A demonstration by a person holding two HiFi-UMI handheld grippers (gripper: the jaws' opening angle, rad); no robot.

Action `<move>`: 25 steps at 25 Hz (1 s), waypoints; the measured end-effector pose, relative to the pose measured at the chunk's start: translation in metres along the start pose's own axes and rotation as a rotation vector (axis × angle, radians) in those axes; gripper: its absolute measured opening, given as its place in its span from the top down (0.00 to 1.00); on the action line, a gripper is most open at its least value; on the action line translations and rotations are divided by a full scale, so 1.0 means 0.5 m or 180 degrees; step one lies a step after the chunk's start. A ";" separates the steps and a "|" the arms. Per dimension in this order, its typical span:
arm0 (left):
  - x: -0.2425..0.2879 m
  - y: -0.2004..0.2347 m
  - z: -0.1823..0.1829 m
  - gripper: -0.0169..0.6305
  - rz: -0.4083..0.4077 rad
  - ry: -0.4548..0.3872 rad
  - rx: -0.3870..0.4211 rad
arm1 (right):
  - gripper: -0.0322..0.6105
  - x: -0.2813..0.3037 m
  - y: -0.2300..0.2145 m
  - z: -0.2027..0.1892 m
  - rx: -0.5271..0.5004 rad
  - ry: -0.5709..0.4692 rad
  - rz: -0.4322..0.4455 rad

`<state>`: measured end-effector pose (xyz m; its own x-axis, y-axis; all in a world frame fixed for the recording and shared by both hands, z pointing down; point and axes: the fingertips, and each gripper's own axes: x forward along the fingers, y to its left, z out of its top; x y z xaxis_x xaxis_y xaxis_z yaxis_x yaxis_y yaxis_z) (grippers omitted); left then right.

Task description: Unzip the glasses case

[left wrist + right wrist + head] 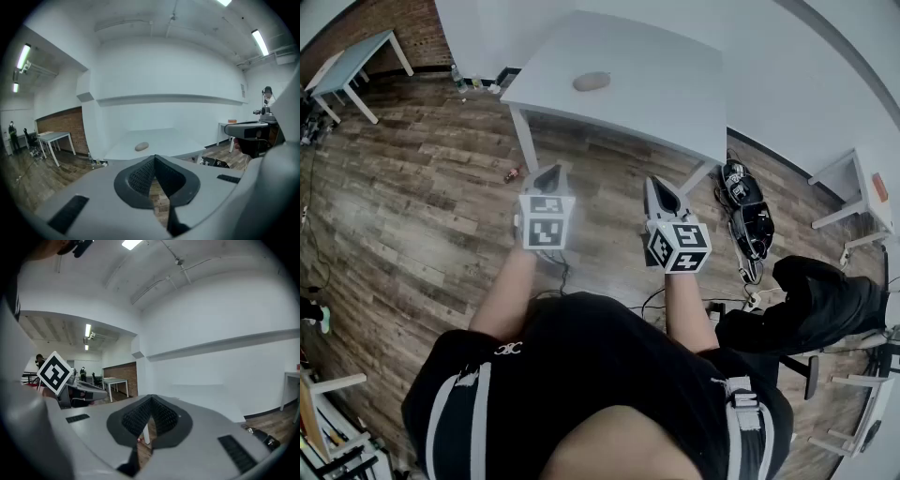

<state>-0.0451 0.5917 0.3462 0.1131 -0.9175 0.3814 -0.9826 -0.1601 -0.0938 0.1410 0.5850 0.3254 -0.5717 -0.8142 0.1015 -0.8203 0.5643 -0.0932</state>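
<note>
One oval case (592,82), smooth white table (675,103)

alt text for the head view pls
Seen from above, a person in a black top holds the left gripper and right gripper, jaws shut and empty, over a wood floor. Ahead stands a white table with a small oval glasses case lying on it.

Black shirt (609,366), white straps (476,412); grey left claw (549,173), right claw (661,192); black-white marker cubes (546,223).
</note>
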 end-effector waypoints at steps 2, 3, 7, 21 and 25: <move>0.008 -0.014 -0.004 0.97 -0.0015 -0.0004 0.0023 | 0.93 -0.010 -0.007 0.002 -0.0004 -0.0041 -0.0007; 0.012 -0.020 -0.008 0.97 -0.0015 0.0004 0.0033 | 0.93 -0.015 -0.011 0.002 -0.0009 -0.0048 -0.0011; 0.019 -0.052 -0.024 0.97 0.0015 0.0064 0.0052 | 0.93 -0.039 -0.036 -0.012 -0.0050 0.0017 -0.0088; 0.029 -0.187 -0.045 0.97 0.0061 0.0170 0.0151 | 0.93 -0.109 -0.145 -0.090 0.0024 0.0291 -0.0078; 0.045 -0.196 -0.059 0.97 0.0035 0.0227 0.0181 | 0.93 -0.095 -0.149 -0.109 -0.0009 0.0333 -0.0068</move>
<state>0.0494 0.5973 0.3913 0.0894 -0.8913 0.4445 -0.9736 -0.1724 -0.1498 0.2285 0.5891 0.3813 -0.5526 -0.8075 0.2062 -0.8323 0.5474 -0.0871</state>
